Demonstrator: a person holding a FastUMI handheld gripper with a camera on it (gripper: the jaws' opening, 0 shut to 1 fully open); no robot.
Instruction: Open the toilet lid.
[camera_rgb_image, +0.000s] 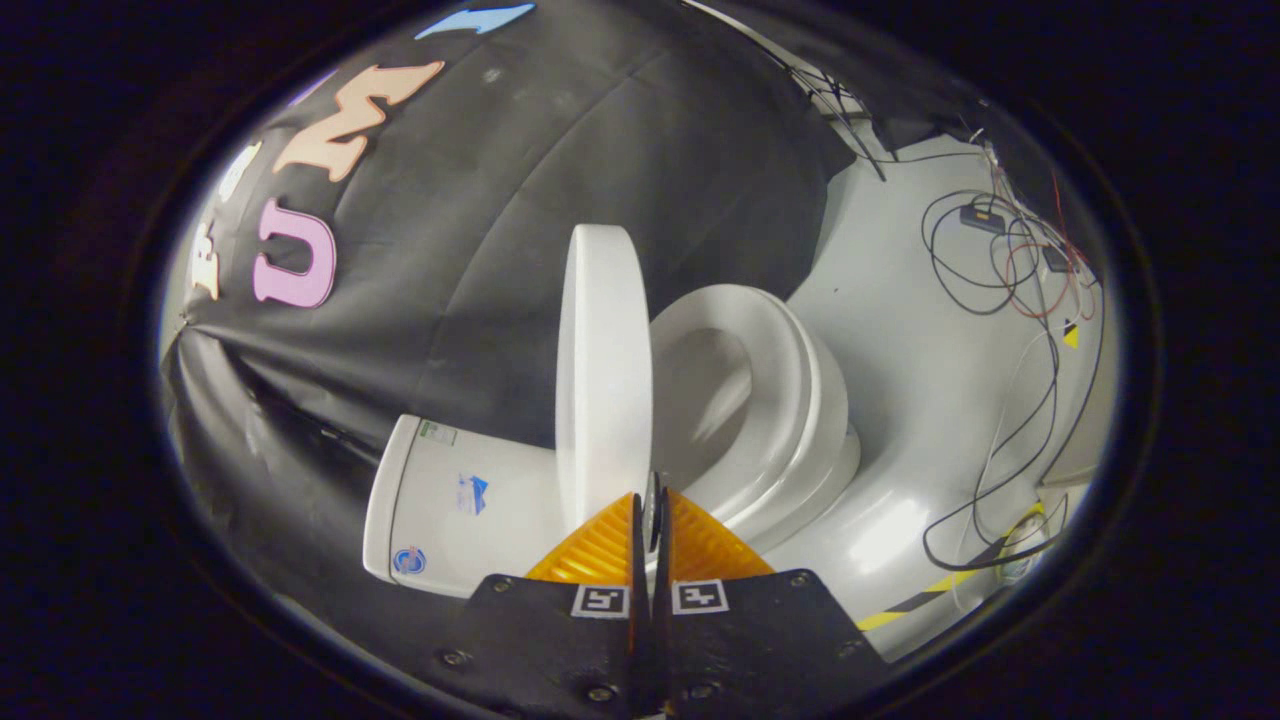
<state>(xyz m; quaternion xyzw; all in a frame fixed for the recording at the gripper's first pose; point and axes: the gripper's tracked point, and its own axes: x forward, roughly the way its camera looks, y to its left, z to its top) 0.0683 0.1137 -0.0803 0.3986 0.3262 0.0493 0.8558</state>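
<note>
Two fingers of the gripper (651, 515) are pressed together with almost no gap, their tips at the near edge of the raised toilet lid (603, 375); whether they pinch that edge I cannot tell. The lid stands edge-on between the tank (455, 505) and the seat (775, 400), over the open bowl. Small stickers (472, 493) sit on the tank, their writing too small to read. Cables (1000, 260) trail across the floor (900, 330).

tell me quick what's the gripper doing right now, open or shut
gripper: shut on the rim of the raised toilet lid, which is pinched between both fingers.
</note>
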